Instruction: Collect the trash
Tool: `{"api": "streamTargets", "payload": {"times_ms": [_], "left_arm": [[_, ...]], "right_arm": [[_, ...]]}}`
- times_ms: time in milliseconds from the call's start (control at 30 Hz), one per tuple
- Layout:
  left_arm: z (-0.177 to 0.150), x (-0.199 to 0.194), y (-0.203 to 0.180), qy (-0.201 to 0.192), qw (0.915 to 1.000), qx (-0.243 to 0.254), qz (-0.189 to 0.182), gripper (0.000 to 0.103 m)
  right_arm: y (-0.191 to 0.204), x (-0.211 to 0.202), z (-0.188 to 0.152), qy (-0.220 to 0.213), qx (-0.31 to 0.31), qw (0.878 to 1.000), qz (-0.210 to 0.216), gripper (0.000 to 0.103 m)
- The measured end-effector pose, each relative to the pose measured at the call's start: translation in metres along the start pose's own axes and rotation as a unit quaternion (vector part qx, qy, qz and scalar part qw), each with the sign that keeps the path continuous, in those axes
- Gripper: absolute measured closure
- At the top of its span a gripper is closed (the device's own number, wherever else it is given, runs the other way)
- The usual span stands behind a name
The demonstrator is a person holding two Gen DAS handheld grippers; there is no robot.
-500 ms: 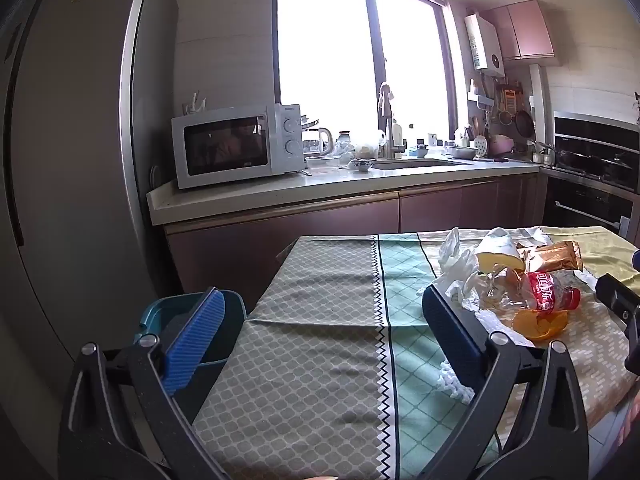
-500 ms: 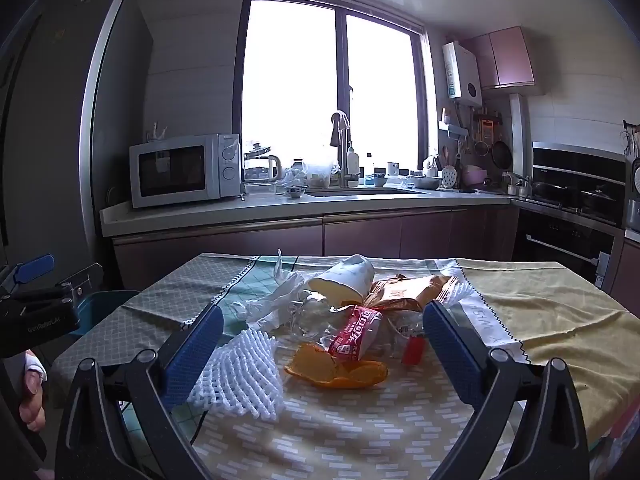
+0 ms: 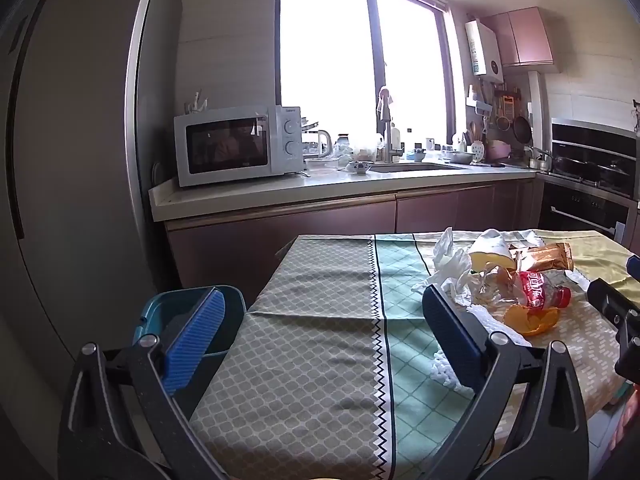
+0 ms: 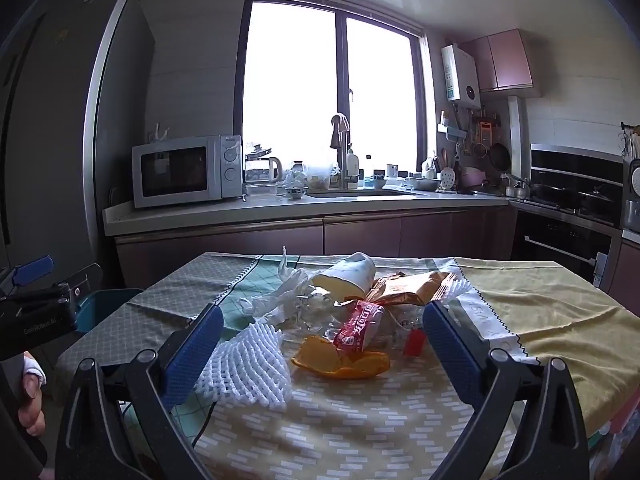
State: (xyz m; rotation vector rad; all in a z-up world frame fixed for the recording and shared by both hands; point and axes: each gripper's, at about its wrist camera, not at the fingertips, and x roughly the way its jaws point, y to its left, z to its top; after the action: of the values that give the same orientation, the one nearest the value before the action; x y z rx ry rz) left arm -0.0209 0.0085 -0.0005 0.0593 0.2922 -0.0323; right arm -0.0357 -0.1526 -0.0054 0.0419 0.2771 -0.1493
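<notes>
the left tongs [image 3: 320,320] stand at full width and hold nothing; between their blue pads lies only bare patterned cloth. the right tongs [image 4: 322,340] are likewise spread wide and empty, hovering over the near edge of the trash pile without touching it.

the trash sits in one cluster on the cloth-covered worktop [image 4: 540,312], toward its middle. contents of the cluster:
- a white foam fruit net [image 4: 248,364], nearest the left pad of the right tongs.
- orange peel [image 4: 344,362], flat on the cloth, just beside the net.
- a crushed clear bottle with a red label [image 4: 360,326] and red cap, lying on its side, its label end over the peel.
- a paper cup [image 4: 348,278], tipped on its side, open mouth facing left; what is inside it cannot be made out.
- an orange-brown snack wrapper [image 4: 412,286], behind the bottle and touching the cup.
- crumpled white plastic film [image 4: 284,292], left of the cup.

a teal bin [image 3: 188,300] stands on the floor off the left edge of the worktop, partly hidden behind the left pad of the left tongs; its interior is dark and its contents cannot be determined.

the left tongs also appear at the left margin of the right wrist view, with a person's fingers [image 4: 30,400] gripping the handle below.
</notes>
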Motion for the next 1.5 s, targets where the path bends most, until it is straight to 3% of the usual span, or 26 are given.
{"api": "streamTargets", "payload": {"times_ms": [1500], "left_arm": [[-0.0007,-0.0100,0.0019,0.003,1.0000,-0.001,-0.001,0.006]], "right_arm": [[-0.0018,-0.0083,-0.0027,-0.010,0.007,1.000,0.005,0.006]]}}
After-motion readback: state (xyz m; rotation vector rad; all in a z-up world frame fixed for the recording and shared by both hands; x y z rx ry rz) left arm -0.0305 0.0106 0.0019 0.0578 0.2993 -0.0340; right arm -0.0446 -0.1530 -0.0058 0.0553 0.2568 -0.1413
